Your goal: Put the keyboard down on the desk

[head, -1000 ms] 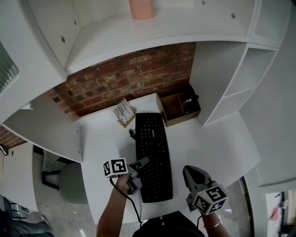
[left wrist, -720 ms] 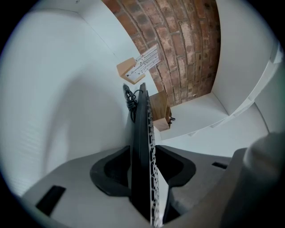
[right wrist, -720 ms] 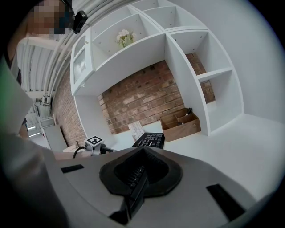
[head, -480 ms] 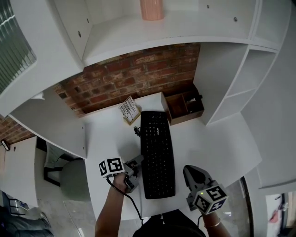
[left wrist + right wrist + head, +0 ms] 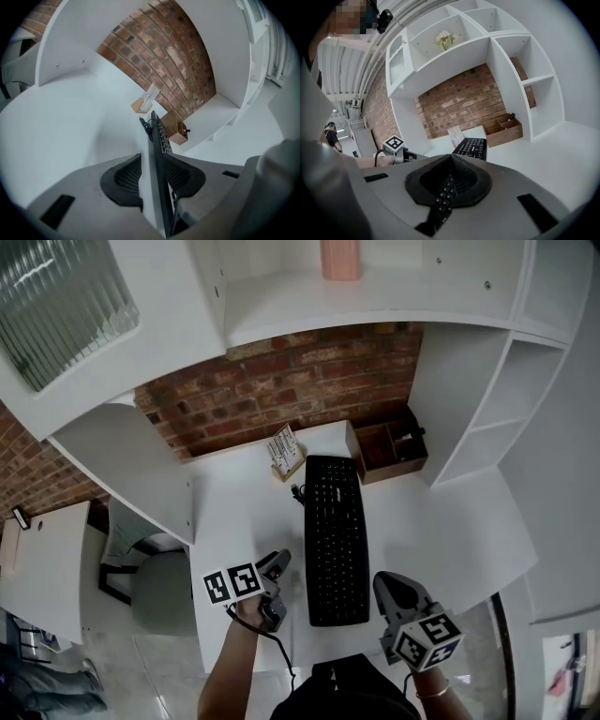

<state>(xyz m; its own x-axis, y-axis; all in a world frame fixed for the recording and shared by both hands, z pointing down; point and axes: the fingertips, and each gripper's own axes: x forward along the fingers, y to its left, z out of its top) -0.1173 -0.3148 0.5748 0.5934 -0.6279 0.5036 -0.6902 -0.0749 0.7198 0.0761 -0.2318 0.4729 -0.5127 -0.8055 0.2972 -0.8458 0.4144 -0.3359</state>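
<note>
Keyboard lies flat on the desk. Left gripper sits beside it, its wide jaws just narrowing slightly, with the keyboard's edge showing in their gap, ungripped. Right gripper's tips meet, empty.

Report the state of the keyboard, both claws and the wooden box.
keyboard: flat on the desk, released.
left claw: open, jaws just opened then eased in; nothing between them.
right claw: shut, empty.
wooden box: upright, open-topped.

Along the brick wall: wooden organizer at its right end, card stand midway, pink vase above.
</note>
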